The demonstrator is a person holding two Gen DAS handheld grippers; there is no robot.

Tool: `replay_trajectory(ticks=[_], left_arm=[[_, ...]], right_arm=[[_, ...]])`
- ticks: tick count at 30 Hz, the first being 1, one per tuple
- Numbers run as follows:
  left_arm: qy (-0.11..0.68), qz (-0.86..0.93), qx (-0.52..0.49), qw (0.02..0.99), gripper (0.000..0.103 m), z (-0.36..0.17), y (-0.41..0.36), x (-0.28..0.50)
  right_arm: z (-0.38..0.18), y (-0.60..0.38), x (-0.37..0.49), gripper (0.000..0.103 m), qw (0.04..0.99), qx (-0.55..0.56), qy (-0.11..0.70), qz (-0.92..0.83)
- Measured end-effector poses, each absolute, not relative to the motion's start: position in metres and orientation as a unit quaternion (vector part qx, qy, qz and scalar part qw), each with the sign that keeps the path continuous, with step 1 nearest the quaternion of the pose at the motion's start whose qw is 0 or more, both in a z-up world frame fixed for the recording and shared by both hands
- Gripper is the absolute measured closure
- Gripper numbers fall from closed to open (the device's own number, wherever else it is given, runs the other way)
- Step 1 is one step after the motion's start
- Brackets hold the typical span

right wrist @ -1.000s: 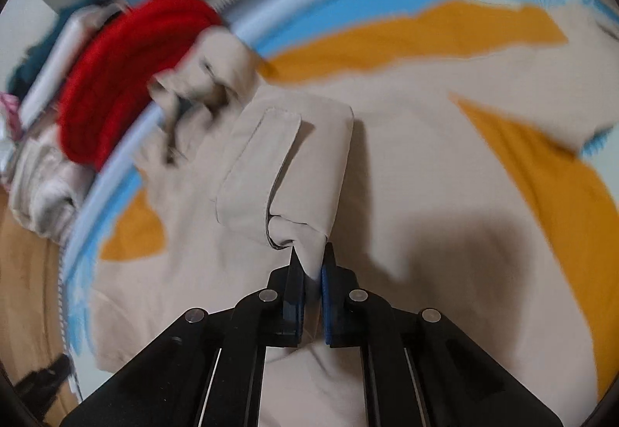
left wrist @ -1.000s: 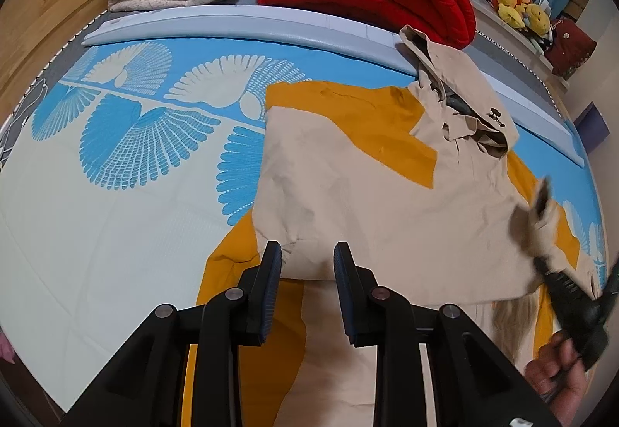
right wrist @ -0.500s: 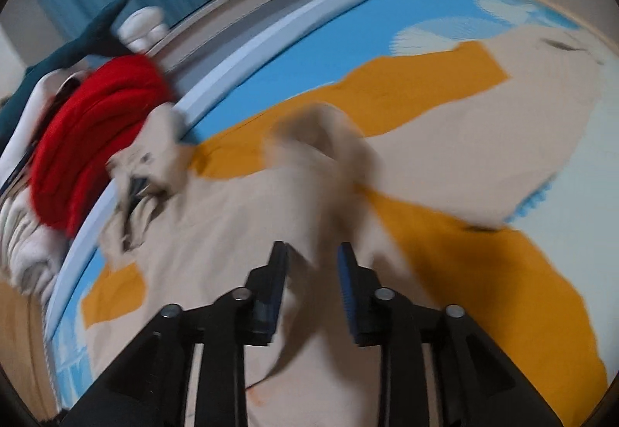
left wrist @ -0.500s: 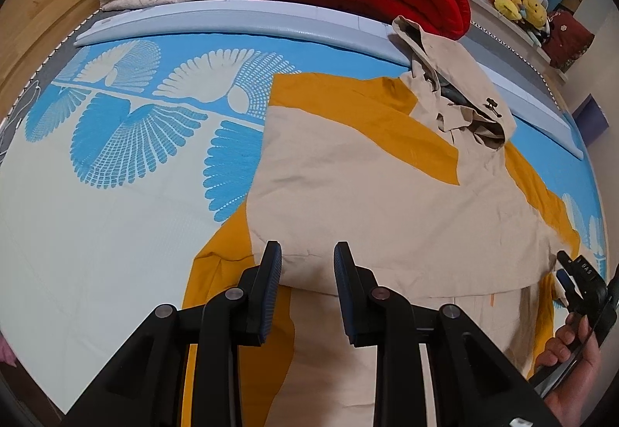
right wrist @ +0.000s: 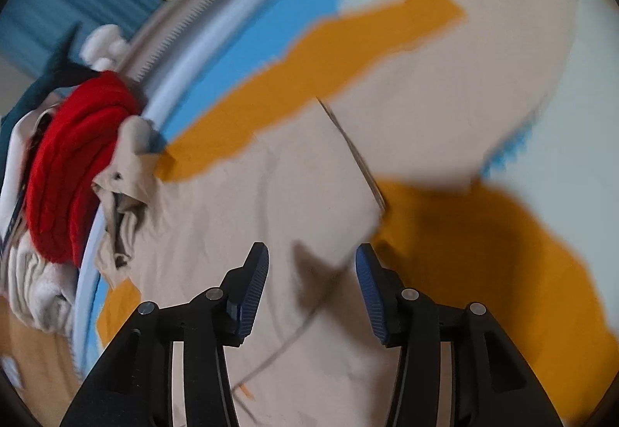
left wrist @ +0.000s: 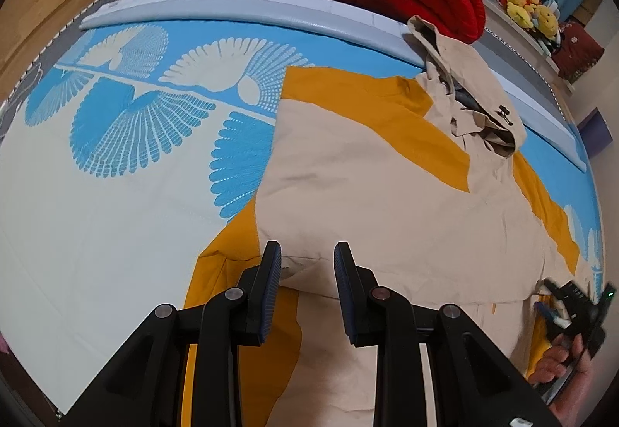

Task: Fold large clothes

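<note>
Now that the right hand-held gripper point(right wrist: 311, 282) has opened and dropped the sleeve across the jacket point(left wrist: 387, 202), the open left hand-held gripper point(left wrist: 305, 287) can start another fold.

Nothing readable here, honestly. No words, brand marks or numbers show on the beige and mustard jacket point(left wrist: 387, 202) ahead of the left fingers, and the small dark toggle by its hood carries no lettering I can make out. The blue and white mat point(left wrist: 127, 140) just has fan patterns, no text. The right wrist view is too blurred to read anything on the cloth at all.
</note>
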State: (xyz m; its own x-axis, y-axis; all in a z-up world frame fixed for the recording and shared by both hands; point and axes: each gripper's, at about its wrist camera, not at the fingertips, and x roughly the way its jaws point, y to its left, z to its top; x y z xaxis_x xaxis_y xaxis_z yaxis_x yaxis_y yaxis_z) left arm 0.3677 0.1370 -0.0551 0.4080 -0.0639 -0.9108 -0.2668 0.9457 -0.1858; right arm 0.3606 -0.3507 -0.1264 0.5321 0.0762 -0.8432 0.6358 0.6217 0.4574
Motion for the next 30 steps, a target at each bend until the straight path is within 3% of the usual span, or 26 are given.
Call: replay_trajectory(ticks=[6,7,8,11,24,26,30], left_arm=[[0.54,0.092,-0.204,0.812,0.078,-0.063,0.17,0.369],[0.539,0.099,-0.213,0.809,0.078,-0.065,0.177,0.369],[0.539,0.106,-0.219,0.806,0.078,-0.066,0.181,0.369],[0.543,0.12,-0.222,0.801,0.078,-0.074,0.189,0.371],[0.614,0.071,-0.193,0.762,0.078,-0.139,0.147,0.389],[0.628,0.078,-0.19,0.75,0.078,-0.152,0.144,0.389],[0.619,0.09,-0.163,0.763,0.078,-0.138,0.131,0.389]], right_arm=[[-0.151,-0.355,0.369,0.056,0.766,0.412,0.47,-0.149],[-0.148,-0.356,0.371,0.061,0.771,0.406,0.468,-0.146],[-0.145,-0.357,0.371,0.078,0.775,0.406,0.462,-0.145],[-0.138,-0.366,0.369,0.079,0.775,0.413,0.454,-0.152],[-0.078,-0.37,0.363,0.06,0.837,0.317,0.396,-0.207],[-0.092,-0.369,0.376,0.054,0.833,0.33,0.415,-0.158],[-0.137,-0.368,0.396,0.053,0.781,0.352,0.504,-0.109]])
